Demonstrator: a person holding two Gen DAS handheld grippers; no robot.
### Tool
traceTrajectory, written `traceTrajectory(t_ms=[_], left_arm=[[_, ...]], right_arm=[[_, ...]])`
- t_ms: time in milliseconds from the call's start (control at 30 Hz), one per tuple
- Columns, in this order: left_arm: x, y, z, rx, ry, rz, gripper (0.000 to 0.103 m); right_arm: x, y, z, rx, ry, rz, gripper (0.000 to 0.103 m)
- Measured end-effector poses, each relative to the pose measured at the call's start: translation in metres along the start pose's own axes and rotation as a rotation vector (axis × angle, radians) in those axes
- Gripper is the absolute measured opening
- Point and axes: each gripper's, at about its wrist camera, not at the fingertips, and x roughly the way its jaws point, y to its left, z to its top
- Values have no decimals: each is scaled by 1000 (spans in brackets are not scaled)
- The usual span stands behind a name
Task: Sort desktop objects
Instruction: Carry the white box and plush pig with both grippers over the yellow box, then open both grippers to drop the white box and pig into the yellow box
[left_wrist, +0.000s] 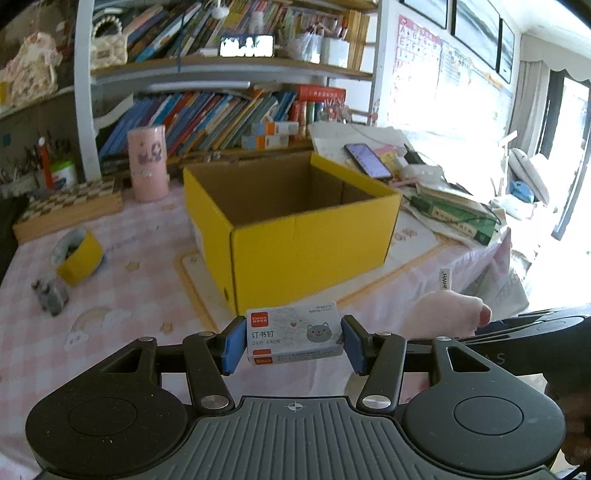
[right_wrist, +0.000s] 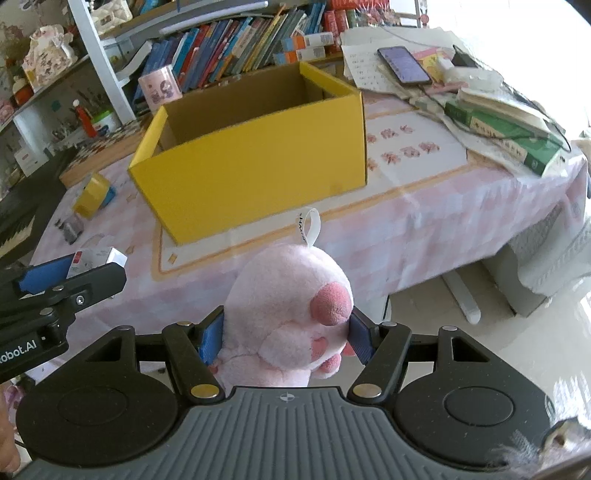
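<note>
Two grippers, both pinching. Left gripper (left_wrist: 293, 341) squeezed on staple box (left_wrist: 293, 332), up off pink table (left_wrist: 140, 280), near yellow box (left_wrist: 295, 221). Right gripper (right_wrist: 284, 341) squeezed on pink plush toy (right_wrist: 288, 310), near table edge.

Bright daylight from the window (left_wrist: 569, 155) on the right, blown out to white there and across the floor (right_wrist: 517, 369). Strong fisheye bending toward every edge, with dark corners. Yellow box (left_wrist: 295, 254) evenly lit and fairly sharp; roll of tape (left_wrist: 77, 258) on the worktop (left_wrist: 122, 295) soft and smeared. Bookshelf (left_wrist: 207, 118) dimmer, its far left side in shadow. Slight blur on the plush toy (right_wrist: 291, 314) close to the lens.
</note>
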Motion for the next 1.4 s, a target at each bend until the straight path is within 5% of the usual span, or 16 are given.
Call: traceTrajectory(t_ms=[700,967,1400], left_arm=[[62,-24,95,82,-203,154,54],[107,-24,108,93,-128,230,54],[166,-17,100,-16,73,226,54]], right_arm=[[7,-49,149,-179,-321,35,64],[38,-46,197,-293,-356,90,64],[121,-7,226,-569,-205,193,64]])
